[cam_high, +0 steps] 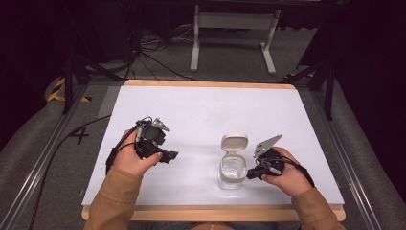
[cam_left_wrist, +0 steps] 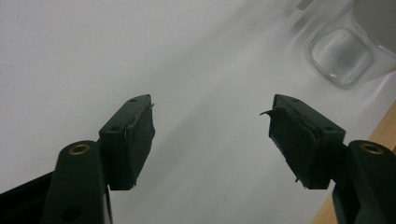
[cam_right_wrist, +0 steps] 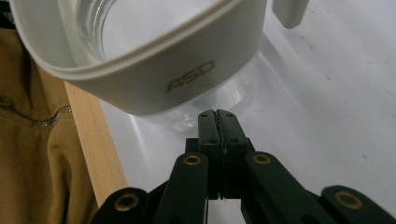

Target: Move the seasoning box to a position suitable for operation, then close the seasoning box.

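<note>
A clear container with a white collar and a flipped-open white lid stands near the table's front edge, right of centre. My right gripper is shut with nothing between its jaws, its tip right at the container's side just under the collar marked ASD. In the right gripper view the closed jaws of the right gripper point at the clear wall. My left gripper is held over the table's left part, open and empty. In its own view the left gripper frames bare table, with the container at the upper right.
The white table top has a wooden rim along the front and back. A tan sleeve lies beside the front edge. Beyond the table stand a white frame, cables and dark stands on the grey floor.
</note>
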Action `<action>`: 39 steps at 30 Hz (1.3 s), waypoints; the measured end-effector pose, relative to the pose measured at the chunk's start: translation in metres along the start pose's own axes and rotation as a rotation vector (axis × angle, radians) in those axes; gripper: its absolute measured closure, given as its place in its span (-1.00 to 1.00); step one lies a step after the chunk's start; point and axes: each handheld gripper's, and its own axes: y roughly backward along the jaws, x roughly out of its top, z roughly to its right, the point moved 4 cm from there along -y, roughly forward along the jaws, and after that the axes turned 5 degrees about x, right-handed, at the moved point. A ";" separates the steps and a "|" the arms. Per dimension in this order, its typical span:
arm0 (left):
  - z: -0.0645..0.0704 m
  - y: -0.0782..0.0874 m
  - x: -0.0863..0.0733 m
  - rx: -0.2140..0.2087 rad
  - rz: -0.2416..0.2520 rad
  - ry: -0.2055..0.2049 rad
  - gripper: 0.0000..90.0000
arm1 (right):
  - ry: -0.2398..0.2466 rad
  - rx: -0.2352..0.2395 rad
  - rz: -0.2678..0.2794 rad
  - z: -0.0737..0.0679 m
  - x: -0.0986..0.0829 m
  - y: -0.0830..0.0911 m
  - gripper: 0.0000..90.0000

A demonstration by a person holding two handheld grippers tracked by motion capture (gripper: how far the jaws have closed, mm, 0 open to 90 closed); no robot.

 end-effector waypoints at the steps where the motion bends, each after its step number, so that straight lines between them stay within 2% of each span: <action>1: 0.000 -0.001 0.000 -0.001 0.003 -0.002 -0.30 | 0.000 0.004 -0.004 -0.002 0.000 0.000 1.00; 10: 0.000 -0.001 0.002 -0.001 0.005 -0.006 -0.30 | 0.005 0.010 -0.006 -0.004 0.000 -0.002 1.00; 11: -0.001 0.000 0.001 -0.011 -0.006 -0.007 -0.30 | 0.005 0.016 0.002 -0.004 0.000 0.000 1.00; 13: -0.001 0.000 0.001 -0.010 -0.004 -0.003 -0.30 | 0.003 -0.009 0.019 -0.002 0.001 0.006 1.00; 16: -0.001 0.000 0.001 -0.007 0.004 -0.002 -0.30 | -0.015 -0.047 0.074 0.001 0.001 0.017 0.99; 20: 0.000 0.000 0.001 -0.003 -0.004 -0.006 -0.30 | -0.046 -0.114 0.188 0.007 0.002 0.032 0.88; 23: 0.000 0.000 0.001 -0.009 -0.004 -0.006 -0.30 | -0.069 -0.144 0.267 0.009 0.004 0.041 0.87; 32: -0.002 0.003 -0.008 0.009 -0.005 0.019 -0.30 | -0.074 -0.161 0.395 0.013 0.011 0.057 0.90; 33: -0.003 0.004 -0.009 0.006 -0.012 0.013 -0.30 | -0.079 -0.157 0.411 0.014 0.013 0.058 0.90; 34: -0.003 0.005 -0.011 0.018 0.000 0.026 -0.30 | -0.075 -0.158 0.417 0.015 0.014 0.059 0.91; 39: -0.004 0.010 -0.018 0.028 -0.001 0.043 -0.30 | -0.066 -0.159 0.451 0.018 0.020 0.062 0.93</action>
